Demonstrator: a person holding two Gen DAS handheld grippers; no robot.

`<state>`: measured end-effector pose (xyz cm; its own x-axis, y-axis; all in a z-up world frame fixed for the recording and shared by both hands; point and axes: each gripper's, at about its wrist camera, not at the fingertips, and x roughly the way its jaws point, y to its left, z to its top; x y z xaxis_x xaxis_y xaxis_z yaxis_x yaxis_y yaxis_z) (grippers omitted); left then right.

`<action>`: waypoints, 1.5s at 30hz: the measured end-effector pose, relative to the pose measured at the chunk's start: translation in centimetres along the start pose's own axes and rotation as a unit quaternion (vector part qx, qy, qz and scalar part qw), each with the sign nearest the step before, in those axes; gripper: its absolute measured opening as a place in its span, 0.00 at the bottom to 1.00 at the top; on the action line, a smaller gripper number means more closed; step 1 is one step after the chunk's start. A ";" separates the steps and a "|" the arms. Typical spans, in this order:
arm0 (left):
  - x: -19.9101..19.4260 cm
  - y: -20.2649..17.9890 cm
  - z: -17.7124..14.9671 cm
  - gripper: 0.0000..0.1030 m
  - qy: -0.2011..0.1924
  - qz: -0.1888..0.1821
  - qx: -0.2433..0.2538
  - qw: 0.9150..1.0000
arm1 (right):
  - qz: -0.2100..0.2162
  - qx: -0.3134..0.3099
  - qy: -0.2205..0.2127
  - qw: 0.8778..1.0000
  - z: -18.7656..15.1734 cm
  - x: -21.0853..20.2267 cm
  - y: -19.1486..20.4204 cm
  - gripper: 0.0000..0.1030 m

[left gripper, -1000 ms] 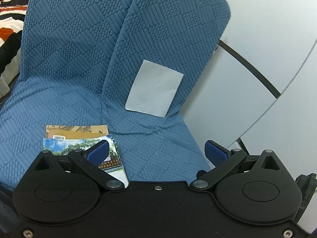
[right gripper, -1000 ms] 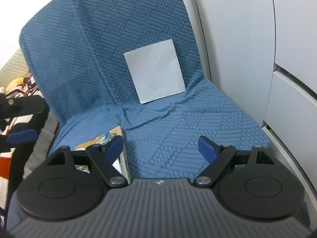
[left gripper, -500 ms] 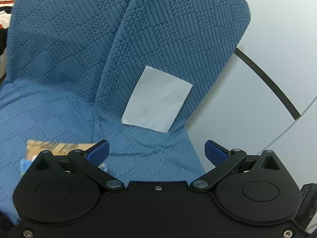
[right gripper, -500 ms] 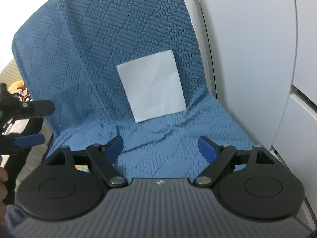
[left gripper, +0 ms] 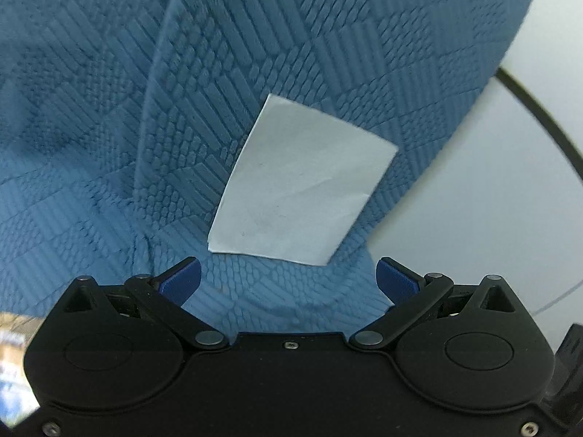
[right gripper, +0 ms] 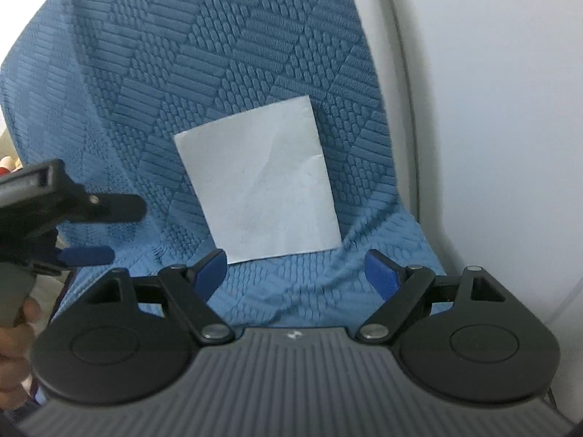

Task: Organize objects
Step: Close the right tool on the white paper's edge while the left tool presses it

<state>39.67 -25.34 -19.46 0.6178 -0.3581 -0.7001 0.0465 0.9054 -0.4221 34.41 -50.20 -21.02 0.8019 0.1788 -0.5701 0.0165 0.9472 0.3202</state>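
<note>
Left tool (left gripper: pixel 288 276): black, blue-padded, jaws wide and empty. Centre: flat, creased, pale rectangular paper sheet (left gripper: pixel 298 185) leaning against the backrest of a chair in blue quilted fabric (left gripper: pixel 109 145), its lower edge at the seat crease. Right tool (right gripper: pixel 295 273): jaws wide, empty, just short of the sheet. Far right: smooth white panels (right gripper: pixel 492 109).

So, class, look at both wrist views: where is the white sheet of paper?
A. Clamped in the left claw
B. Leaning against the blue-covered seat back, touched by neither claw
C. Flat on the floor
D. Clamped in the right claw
B: the white sheet of paper leans on the blue-covered seat back, with the right claw and left claw both open and short of it.
</note>
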 end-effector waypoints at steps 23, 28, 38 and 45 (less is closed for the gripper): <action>14.1 3.5 0.9 0.98 0.060 0.054 0.019 0.997 | 0.049 -0.029 0.057 0.997 2.0 15.8 -3.6 0.77; 15.1 4.8 0.9 0.95 0.072 0.043 -0.008 0.996 | 0.099 -0.009 0.073 0.992 2.0 17.1 -4.6 0.77; 15.9 7.1 1.1 0.94 0.077 -0.007 -0.076 0.994 | 0.127 -0.015 0.112 0.985 2.6 16.6 -5.8 0.40; 15.5 7.5 0.9 0.90 0.105 -0.054 -0.116 0.986 | 0.201 0.046 0.141 0.968 2.2 14.0 -7.0 0.21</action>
<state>50.30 -23.93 -32.94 0.4410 -0.5104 -0.7383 -0.0925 0.7924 -0.6030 46.81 -54.94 -29.55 0.5596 0.6062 -0.5651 -0.1989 0.7602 0.6185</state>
